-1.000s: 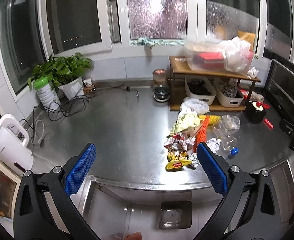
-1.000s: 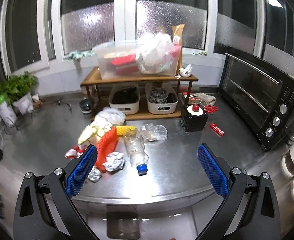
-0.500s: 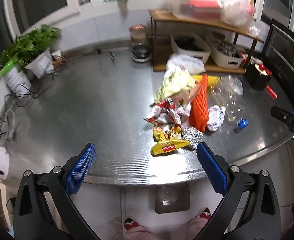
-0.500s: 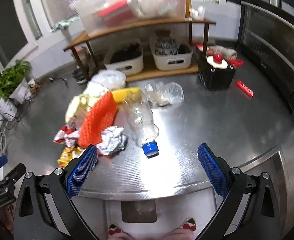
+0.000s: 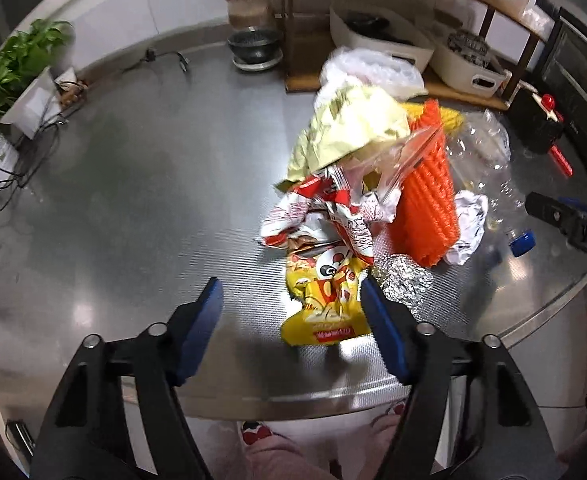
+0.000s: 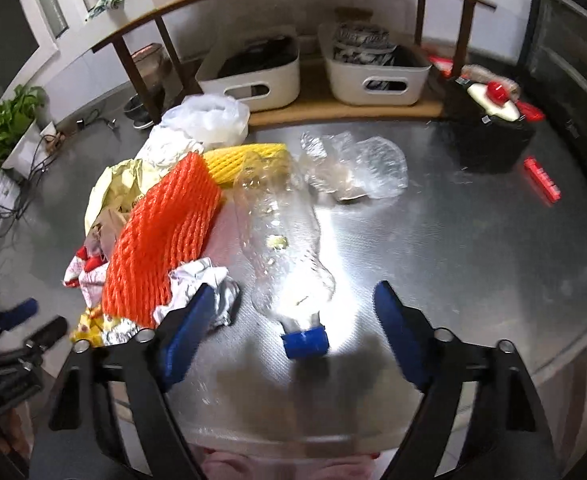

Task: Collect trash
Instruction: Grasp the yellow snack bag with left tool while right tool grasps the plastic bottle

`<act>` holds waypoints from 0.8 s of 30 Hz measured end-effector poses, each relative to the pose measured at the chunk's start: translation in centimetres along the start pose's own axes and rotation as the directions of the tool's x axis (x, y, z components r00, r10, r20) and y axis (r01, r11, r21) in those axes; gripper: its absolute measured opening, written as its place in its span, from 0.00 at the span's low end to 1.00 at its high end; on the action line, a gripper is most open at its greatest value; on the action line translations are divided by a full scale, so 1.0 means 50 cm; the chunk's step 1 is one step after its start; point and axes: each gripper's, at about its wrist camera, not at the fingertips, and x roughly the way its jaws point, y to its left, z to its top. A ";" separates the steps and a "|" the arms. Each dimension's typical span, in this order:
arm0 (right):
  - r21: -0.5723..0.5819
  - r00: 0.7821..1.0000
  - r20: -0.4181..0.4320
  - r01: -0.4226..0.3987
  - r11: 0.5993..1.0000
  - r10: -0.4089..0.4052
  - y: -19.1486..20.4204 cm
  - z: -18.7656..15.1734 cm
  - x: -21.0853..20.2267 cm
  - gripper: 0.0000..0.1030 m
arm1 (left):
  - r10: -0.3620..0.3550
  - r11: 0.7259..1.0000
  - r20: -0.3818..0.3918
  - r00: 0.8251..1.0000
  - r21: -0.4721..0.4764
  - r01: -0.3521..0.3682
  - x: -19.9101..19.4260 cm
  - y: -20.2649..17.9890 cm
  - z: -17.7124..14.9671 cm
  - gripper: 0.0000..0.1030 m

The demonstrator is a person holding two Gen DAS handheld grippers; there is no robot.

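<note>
A heap of trash lies on the steel counter (image 5: 133,200). Nearest my left gripper (image 5: 291,294) is a yellow snack wrapper (image 5: 325,304), its edge between the closing jaws, pads not touching it. Beside it sit a foil ball (image 5: 403,280), an orange foam net (image 5: 427,200), red-white wrappers (image 5: 325,212) and a pale yellow bag (image 5: 353,128). My right gripper (image 6: 293,300) hangs over a clear plastic bottle (image 6: 281,240) with a blue cap (image 6: 305,342); its jaws are closing, with the bottle's neck between them untouched. Crumpled white paper (image 6: 201,288) lies by its left finger.
A wooden shelf (image 6: 333,108) with two white bins (image 6: 253,76) stands behind the heap. A black box with a red knob (image 6: 489,120), a red stick (image 6: 541,180), a crumpled clear bag (image 6: 357,168), a potted plant (image 5: 9,68), cables and a black pot (image 5: 255,46) sit around.
Both grippers have dropped toward the counter and tilted down, so the trash looms larger. Both pairs of jaws stand narrower than before.
</note>
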 end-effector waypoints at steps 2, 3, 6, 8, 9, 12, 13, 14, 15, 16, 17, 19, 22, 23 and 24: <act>-0.006 1.000 -0.010 -0.011 1.000 0.011 0.000 0.011 0.016 0.75 | -0.007 1.000 -0.018 1.000 0.018 0.008 0.018 -0.009 0.004 0.63; -0.014 1.000 -0.009 -0.012 1.000 0.012 0.003 0.016 0.021 0.75 | -0.006 1.000 -0.024 1.000 0.026 0.006 0.026 -0.014 0.006 0.63; -0.038 1.000 -0.009 -0.013 0.999 0.013 0.013 0.036 0.038 0.74 | -0.001 0.999 -0.055 0.999 0.033 0.003 0.053 -0.017 0.010 0.62; -0.047 1.000 -0.016 -0.011 0.999 0.010 0.018 0.049 0.055 0.73 | -0.004 1.000 -0.083 0.997 0.025 0.006 0.076 -0.014 0.009 0.58; -0.053 1.000 -0.020 -0.007 0.999 0.006 0.021 0.054 0.063 0.73 | -0.005 1.000 -0.094 0.996 0.023 0.007 0.085 -0.011 0.008 0.57; -0.062 0.999 -0.040 0.004 0.998 -0.007 0.023 0.063 0.090 0.72 | -0.009 1.000 -0.116 0.993 0.016 0.011 0.104 -0.003 0.004 0.58; -0.063 0.999 -0.047 0.006 0.998 -0.009 0.024 0.065 0.098 0.72 | -0.008 1.000 -0.122 0.993 0.015 0.010 0.110 -0.001 0.004 0.58; -0.064 0.998 -0.057 0.007 0.998 -0.010 0.024 0.066 0.108 0.72 | -0.009 1.000 -0.128 0.992 0.013 0.011 0.115 0.001 0.004 0.58; -0.064 0.998 -0.064 0.008 0.998 -0.012 0.024 0.065 0.114 0.72 | -0.008 1.000 -0.133 0.991 0.012 0.010 0.120 0.003 0.003 0.58; -0.063 0.997 -0.072 0.009 0.998 -0.013 0.023 0.064 0.122 0.72 | -0.005 1.000 -0.139 0.990 0.012 0.006 0.125 0.004 0.003 0.57; -0.061 0.997 -0.080 0.009 0.998 -0.014 0.023 0.063 0.129 0.72 | -0.004 1.000 -0.145 0.989 0.008 0.005 0.132 0.008 0.002 0.57; -0.057 0.996 -0.092 0.006 0.998 -0.012 0.020 0.059 0.139 0.67 | 0.000 1.000 -0.134 0.991 0.003 0.000 0.134 0.012 0.000 0.58; -0.072 0.995 -0.100 0.005 0.997 -0.012 0.022 0.053 0.143 0.61 | 0.004 1.000 -0.126 0.992 -0.003 -0.004 0.133 0.018 0.000 0.51; -0.078 0.995 -0.099 0.009 0.997 -0.016 0.024 0.051 0.143 0.61 | 0.003 1.000 -0.124 0.992 -0.007 -0.004 0.130 0.020 -0.002 0.46; -0.088 0.995 -0.098 0.012 0.996 -0.021 0.026 0.048 0.141 0.61 | 0.002 1.000 -0.124 0.992 -0.008 -0.003 0.128 0.020 -0.003 0.44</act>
